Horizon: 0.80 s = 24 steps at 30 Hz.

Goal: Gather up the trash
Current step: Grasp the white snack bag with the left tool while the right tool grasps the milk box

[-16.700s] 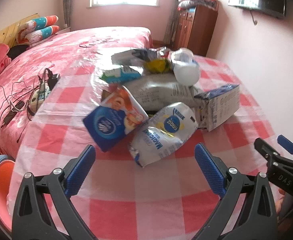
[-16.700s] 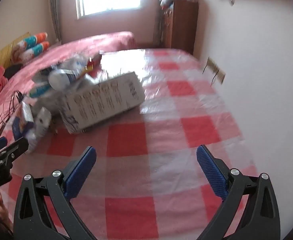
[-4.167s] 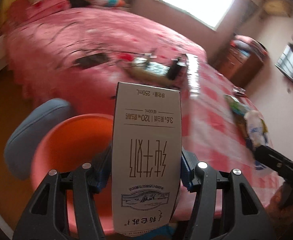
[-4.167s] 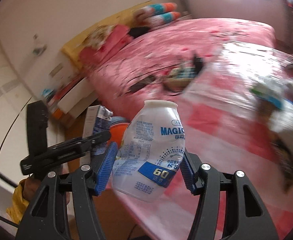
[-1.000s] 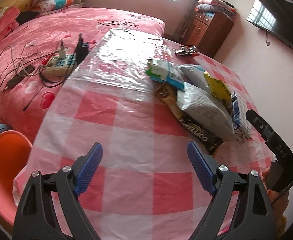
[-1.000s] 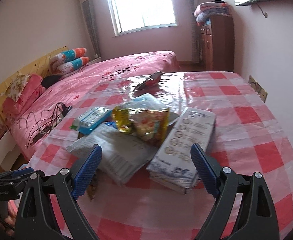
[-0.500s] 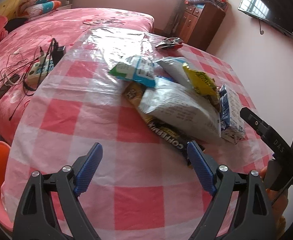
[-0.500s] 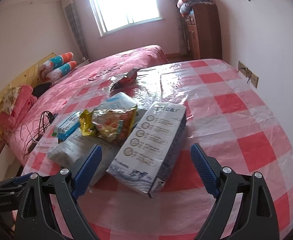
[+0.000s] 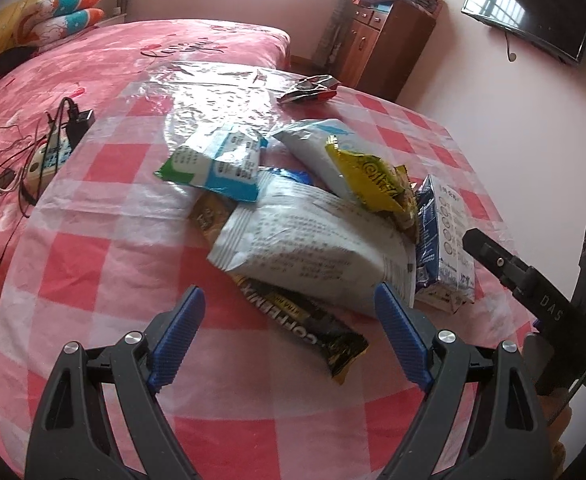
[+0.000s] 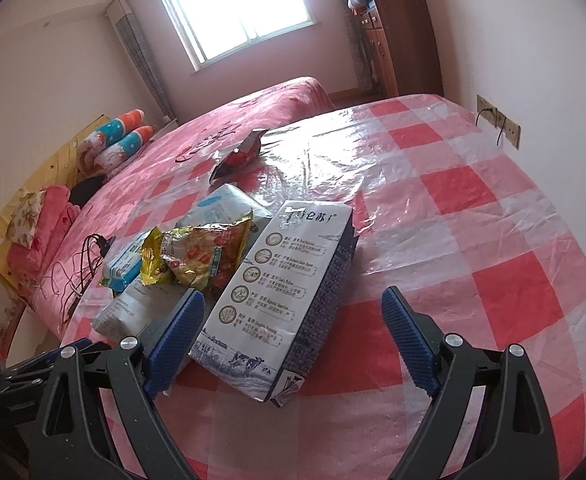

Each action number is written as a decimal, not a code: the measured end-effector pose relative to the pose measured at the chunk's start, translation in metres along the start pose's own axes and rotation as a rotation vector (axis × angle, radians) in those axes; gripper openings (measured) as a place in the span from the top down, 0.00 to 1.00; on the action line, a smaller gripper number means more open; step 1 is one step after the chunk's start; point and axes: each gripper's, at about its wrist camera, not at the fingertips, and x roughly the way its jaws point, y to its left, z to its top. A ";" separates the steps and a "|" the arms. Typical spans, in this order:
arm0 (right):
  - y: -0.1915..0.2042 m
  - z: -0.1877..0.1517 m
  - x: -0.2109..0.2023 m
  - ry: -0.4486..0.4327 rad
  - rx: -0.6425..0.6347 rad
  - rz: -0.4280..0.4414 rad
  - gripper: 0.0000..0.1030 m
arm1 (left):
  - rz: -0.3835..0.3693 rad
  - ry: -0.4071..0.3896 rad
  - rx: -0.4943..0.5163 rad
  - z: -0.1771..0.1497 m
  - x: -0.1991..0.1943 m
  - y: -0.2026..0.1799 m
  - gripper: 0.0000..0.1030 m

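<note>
Jaws spread wide, the right gripper [image 10: 289,332] is being lined up; the milk carton [image 10: 281,292] risks being nudged away.

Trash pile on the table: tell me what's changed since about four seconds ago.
Both grippers let go of their loads: the left gripper no longer holds the small carton, the right gripper no longer holds the white bottle, and neither item is in view. Both are open, back over the table. The right one faces the milk carton, the left one the white bag. The red wrapper stays at the far end.
</note>
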 end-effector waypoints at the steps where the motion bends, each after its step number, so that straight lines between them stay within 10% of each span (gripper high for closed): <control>1: 0.000 0.000 0.001 0.005 0.001 0.005 0.13 | 0.000 0.000 0.004 0.001 0.001 -0.001 0.16; 24: -0.010 0.015 0.033 0.112 0.092 0.186 0.10 | -0.055 -0.008 0.029 0.018 0.032 -0.003 0.08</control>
